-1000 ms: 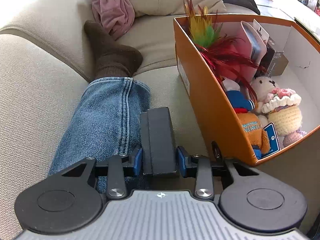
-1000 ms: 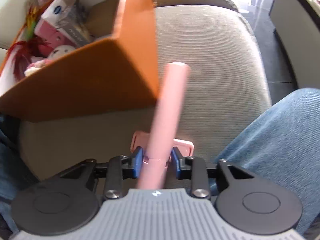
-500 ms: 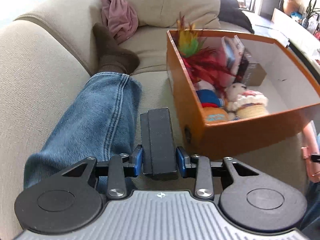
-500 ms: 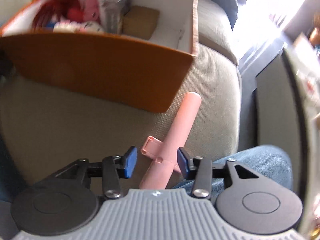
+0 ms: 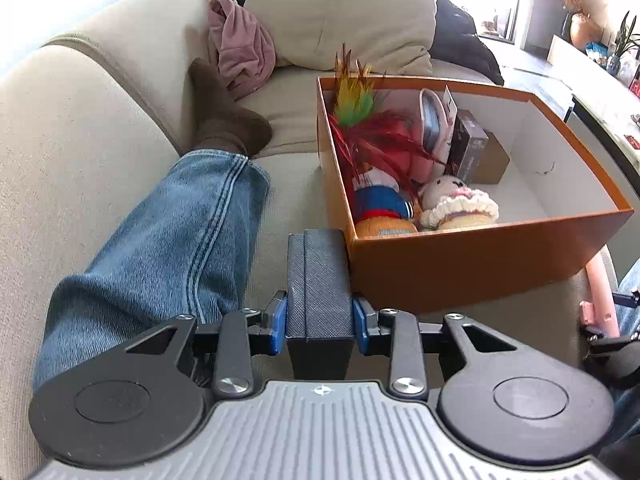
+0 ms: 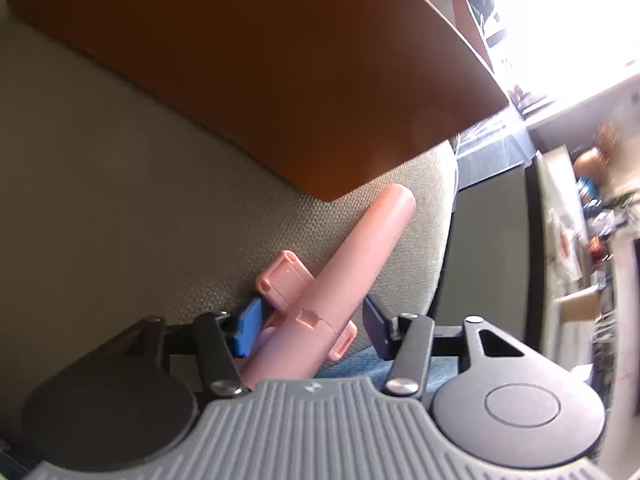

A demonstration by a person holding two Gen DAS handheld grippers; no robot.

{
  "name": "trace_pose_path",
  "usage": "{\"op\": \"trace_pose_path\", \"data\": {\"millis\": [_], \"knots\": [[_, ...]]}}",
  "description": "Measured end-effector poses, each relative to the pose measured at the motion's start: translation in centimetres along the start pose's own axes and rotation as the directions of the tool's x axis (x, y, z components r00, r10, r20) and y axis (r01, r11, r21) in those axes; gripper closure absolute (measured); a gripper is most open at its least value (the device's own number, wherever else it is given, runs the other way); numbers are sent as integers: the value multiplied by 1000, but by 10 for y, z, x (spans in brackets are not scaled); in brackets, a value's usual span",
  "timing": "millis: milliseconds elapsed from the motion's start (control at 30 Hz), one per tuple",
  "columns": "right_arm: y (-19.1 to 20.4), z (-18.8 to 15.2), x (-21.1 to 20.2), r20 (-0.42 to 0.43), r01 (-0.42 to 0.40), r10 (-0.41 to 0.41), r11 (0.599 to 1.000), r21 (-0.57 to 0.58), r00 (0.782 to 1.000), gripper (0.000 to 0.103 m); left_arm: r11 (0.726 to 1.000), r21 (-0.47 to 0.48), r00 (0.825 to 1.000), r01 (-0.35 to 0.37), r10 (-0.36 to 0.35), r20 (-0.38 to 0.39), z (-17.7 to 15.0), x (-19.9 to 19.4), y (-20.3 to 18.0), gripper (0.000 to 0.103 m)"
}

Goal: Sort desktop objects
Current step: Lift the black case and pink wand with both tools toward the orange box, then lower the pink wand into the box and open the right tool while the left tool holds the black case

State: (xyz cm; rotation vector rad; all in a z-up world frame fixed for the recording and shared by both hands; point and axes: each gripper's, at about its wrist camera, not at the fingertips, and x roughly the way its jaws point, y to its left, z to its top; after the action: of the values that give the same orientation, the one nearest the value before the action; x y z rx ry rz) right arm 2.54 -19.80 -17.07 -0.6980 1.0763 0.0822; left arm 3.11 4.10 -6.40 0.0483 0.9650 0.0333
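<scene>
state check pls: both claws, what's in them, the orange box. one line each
left claw: shut on the black case, closing a little further
black case: held upright between the pads, outside the box
right claw: opening, right pad clear of the tool
pink tool: lies loose between the pads, tip toward the box corner
orange box: open, on the sofa, left half filled with toys and packets
</scene>
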Motion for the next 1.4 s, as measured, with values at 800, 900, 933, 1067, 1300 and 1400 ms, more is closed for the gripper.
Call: {"op": "trace_pose_path", "data": {"millis": [800, 900, 933, 1067, 1300, 1400], "knots": [[-161, -16, 6, 258, -569, 559, 503, 650, 788, 57, 953, -50, 953, 299, -295, 65, 1, -61, -10, 66], [-176, -13, -10, 293, -582, 539, 510, 633, 790, 57, 941, -35, 938, 337, -333, 94, 11, -71, -14, 66], [-180, -9, -15, 301, -585, 531, 518, 624, 792, 57, 936, -26, 933, 350, -346, 104, 15, -75, -16, 66], [-197, 11, -32, 325, -588, 502, 561, 583, 801, 57, 927, 8, 918, 375, -373, 135, 34, -83, -23, 66], [-208, 61, -56, 351, -594, 479, 638, 490, 804, 57, 927, 40, 913, 372, -374, 164, 70, -75, -36, 66], [-209, 78, -62, 354, -602, 487, 653, 458, 798, 57, 925, 49, 911, 377, -380, 157, 80, -69, -41, 66]]}}
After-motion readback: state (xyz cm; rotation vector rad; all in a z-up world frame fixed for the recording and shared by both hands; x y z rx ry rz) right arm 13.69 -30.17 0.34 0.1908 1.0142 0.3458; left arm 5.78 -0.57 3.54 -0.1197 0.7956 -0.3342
